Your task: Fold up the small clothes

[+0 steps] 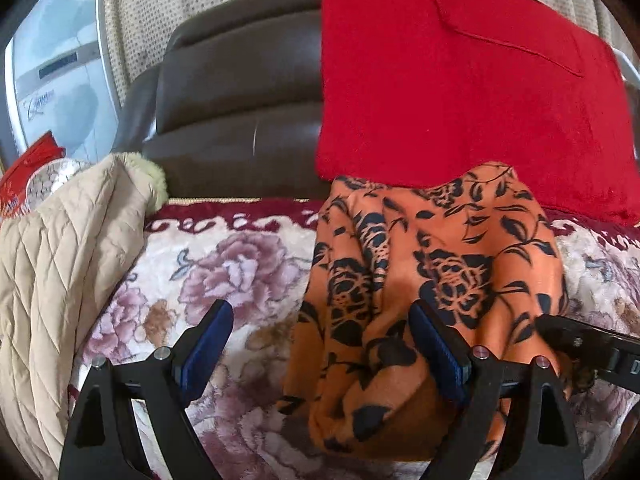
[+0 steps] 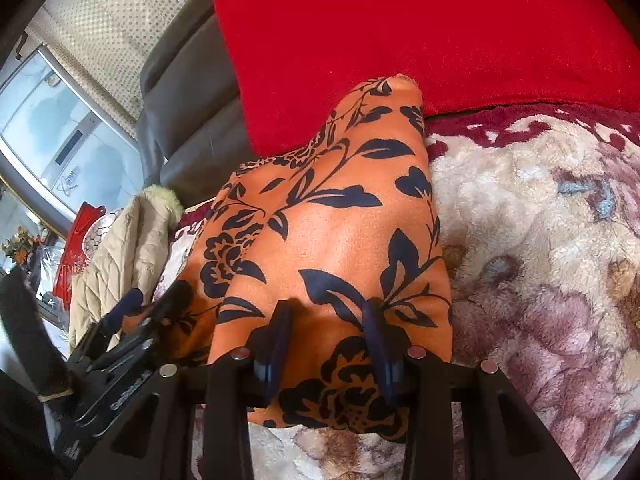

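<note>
An orange garment with a black flower print [image 1: 432, 280] lies bunched on a floral plush blanket [image 1: 224, 264]. My left gripper [image 1: 320, 320] is open over the garment's left edge; its right finger rests on the cloth and its left finger is over bare blanket. The right gripper shows at that view's right edge [image 1: 576, 340]. In the right wrist view the garment [image 2: 332, 216] runs away from me. My right gripper [image 2: 328, 320] is partly open, both fingers pressing on the cloth's near end. The left gripper [image 2: 136, 320] shows at the lower left.
A red cushion [image 1: 460, 80] leans on the dark leather sofa back [image 1: 240, 80] behind the garment, touching its far end. A beige quilted jacket [image 1: 60, 260] lies at the left. A red packet [image 1: 28, 176] and a window are further left.
</note>
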